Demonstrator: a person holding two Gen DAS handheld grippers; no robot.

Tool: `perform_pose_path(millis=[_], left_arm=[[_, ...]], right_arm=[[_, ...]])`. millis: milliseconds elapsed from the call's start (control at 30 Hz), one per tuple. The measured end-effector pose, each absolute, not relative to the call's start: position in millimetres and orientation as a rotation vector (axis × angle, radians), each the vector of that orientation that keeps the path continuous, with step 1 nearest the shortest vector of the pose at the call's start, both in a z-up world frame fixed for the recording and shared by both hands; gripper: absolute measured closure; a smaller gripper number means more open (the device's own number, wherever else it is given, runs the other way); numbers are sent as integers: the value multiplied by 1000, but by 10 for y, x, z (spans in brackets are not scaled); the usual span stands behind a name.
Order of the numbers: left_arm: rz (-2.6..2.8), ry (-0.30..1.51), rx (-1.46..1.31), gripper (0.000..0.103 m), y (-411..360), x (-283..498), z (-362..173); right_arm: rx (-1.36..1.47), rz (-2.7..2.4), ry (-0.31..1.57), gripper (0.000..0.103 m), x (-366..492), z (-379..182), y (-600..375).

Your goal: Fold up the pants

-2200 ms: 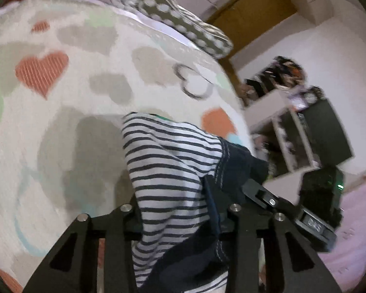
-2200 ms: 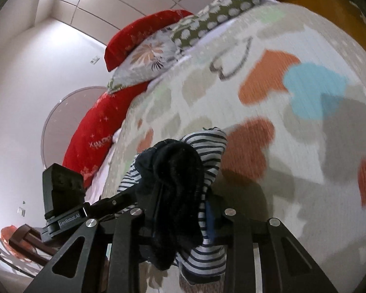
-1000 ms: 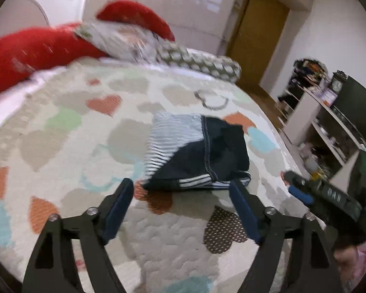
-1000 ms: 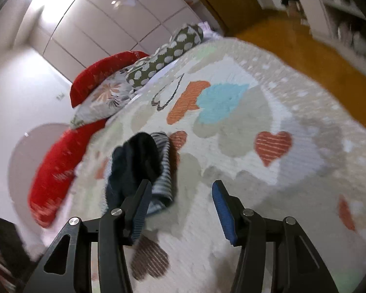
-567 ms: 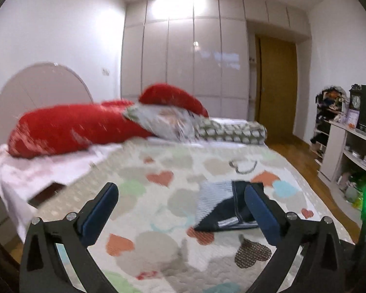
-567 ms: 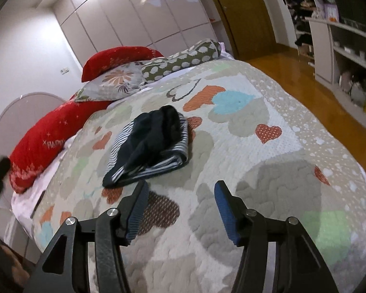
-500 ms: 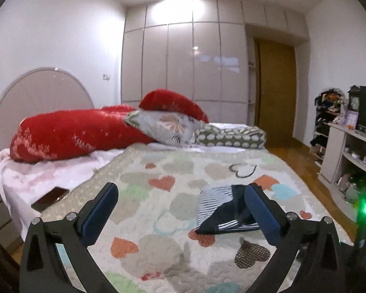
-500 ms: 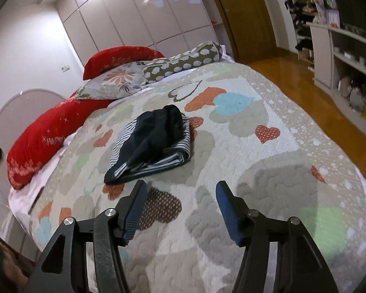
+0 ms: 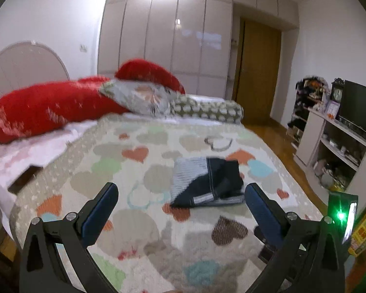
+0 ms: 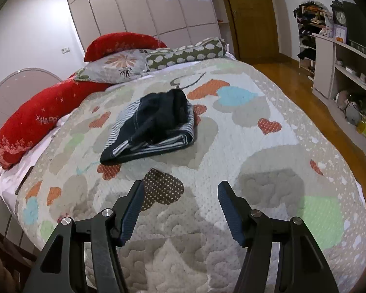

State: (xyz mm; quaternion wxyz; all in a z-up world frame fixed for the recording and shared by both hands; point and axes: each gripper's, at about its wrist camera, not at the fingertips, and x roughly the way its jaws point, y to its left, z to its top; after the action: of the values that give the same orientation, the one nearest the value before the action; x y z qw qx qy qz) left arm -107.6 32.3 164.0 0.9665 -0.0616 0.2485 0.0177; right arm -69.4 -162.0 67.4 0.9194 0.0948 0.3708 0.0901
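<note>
Right wrist: folded pants (image 10: 153,127) on quilt (image 10: 268,146) (grippers clear).

White lettering "HAPP", cut off, on the long red pillow (image 10: 34,119), nothing else legible

Left gripper (image 9: 180,201) with matte black angular arms, blue ribbed pads, silver screws, right gripper (image 10: 179,201) alike, narrower blue pads
</note>
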Motion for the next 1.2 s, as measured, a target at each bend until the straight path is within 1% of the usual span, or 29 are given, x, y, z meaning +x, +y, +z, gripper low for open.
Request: perform_pose_path(millis=[200,400,1200], left_arm=[[49,614,-106,0,285,-948,1477],[71,663,-130,0,330,-910,1403],[77,740,-88,0,316,-811,1248]], right_arm=[[157,200,783,36,-701,625,-1504],[158,177,812,36,-670,566,-1535],[134,173,853,35,-638,480,-1458]])
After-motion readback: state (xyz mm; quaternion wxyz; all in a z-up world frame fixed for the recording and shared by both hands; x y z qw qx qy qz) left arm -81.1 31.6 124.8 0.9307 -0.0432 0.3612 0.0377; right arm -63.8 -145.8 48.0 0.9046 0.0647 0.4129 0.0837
